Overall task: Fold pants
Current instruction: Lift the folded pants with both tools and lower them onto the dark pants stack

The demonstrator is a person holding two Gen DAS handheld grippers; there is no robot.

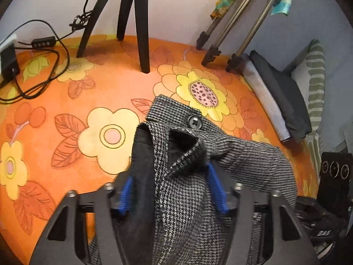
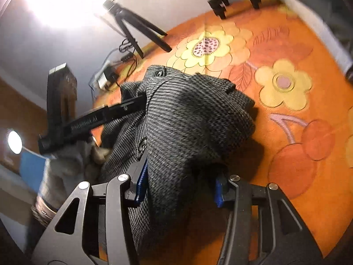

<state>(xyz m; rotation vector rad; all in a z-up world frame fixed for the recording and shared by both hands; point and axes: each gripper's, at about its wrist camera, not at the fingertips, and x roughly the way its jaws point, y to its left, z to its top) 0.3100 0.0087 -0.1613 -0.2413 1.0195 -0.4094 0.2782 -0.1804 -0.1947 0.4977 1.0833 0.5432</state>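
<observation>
Pants (image 1: 189, 176) of grey checked cloth hung between the two grippers above an orange carpet (image 1: 110, 88) with big yellow flowers. In the left wrist view the left gripper (image 1: 172, 190) had its jaws closed only partly, with a thick bunch of the cloth and its black lining pressed between the blue pads (image 1: 217, 187). A dark button (image 1: 194, 121) sat on the waistband at 12 o'clock from these jaws, and the cloth spread away toward 3 o'clock.

In the right wrist view the right gripper (image 2: 179, 183) also held the pants (image 2: 187, 114), with the cloth bulging up between its jaws, which were closed on the bunch but still stood apart. The other gripper showed there at 9 o'clock, with its black fingers going into the cloth. A second button (image 2: 143, 144) lay close above the left pad (image 2: 141, 185) of the right gripper.

On the carpet, a black tripod (image 1: 134, 22) stood at 12 o'clock in the left view, with a cable (image 1: 44, 70) and a power adapter (image 1: 7, 64) at 10 o'clock. A silver tripod (image 1: 238, 28) stood at 1 o'clock, and folded clothes (image 1: 280, 101) lay along the wall at 3 o'clock. The right view was partly blurred.
</observation>
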